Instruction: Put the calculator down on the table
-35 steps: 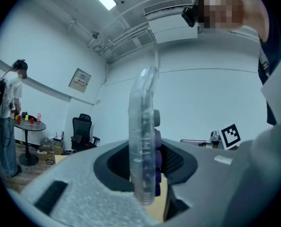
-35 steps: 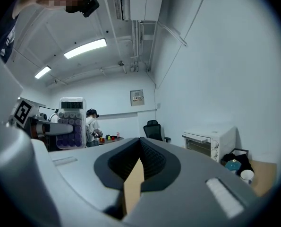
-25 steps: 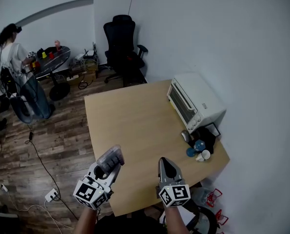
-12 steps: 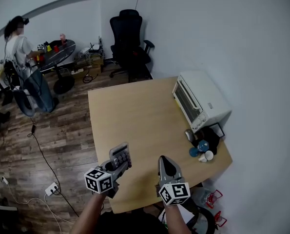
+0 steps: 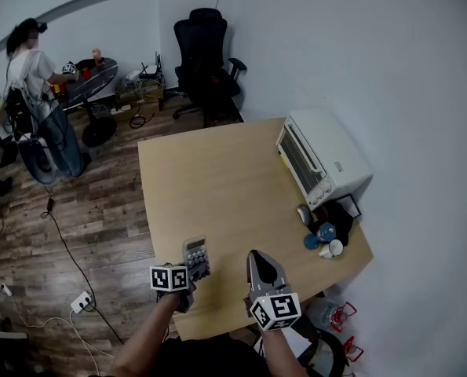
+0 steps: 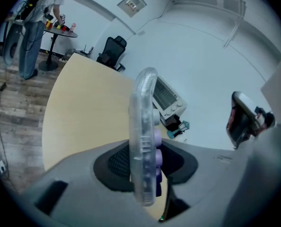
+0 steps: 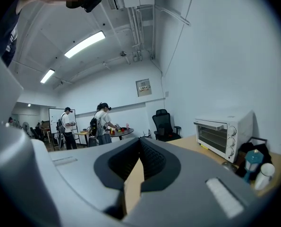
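My left claw (image 5: 190, 273) is clenched on the calculator (image 6: 144, 126), its lower end pinched between the pads. The rest juts out past the tips, edge-on with the purple keys turned toward my right side, above the near left corner of the bench (image 5: 209, 179); I cannot tell whether it touches the wood. Just to the right, my right claw (image 5: 262, 264) is closed on nothing, its tips over the bench's near edge. Well ahead and to the right, a white toaster oven (image 5: 323, 159) stands with a cluster of small cups (image 5: 321, 238) beside it.
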Tool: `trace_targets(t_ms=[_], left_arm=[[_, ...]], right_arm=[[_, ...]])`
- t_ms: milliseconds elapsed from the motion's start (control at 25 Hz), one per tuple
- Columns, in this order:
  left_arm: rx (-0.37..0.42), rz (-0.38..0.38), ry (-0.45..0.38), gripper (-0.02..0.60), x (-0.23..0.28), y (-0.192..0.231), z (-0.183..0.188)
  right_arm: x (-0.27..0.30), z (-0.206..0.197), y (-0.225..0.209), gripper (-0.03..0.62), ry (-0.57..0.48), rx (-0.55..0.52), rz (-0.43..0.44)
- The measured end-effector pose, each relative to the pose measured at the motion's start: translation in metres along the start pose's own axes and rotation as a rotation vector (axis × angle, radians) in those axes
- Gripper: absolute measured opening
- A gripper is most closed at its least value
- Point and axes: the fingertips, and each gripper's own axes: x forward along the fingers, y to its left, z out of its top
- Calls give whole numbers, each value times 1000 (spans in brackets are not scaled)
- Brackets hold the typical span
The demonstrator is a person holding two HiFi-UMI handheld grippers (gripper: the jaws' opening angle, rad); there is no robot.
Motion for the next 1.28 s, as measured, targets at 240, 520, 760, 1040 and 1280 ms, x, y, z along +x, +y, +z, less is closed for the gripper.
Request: trace_targets(t_ms=[240,520,760,1040,1280], left_arm=[[-29,29,156,130,39,31,-28],[-25,77,287,130,65,54,-53],[-37,77,366,130,82,59,-75],[-94,48,404,130,92,65,-86],[-119,28,422,138,96,67,-88]], right_arm=[[-1,-9,8,11,14,1,0],[-4,-11,2,11,4,14,-31],[-11,-22,-10,11,21,24,-55],[-16,-30,-15,11,40,32,-78],[-18,-34,-17,11,46,36,-84]])
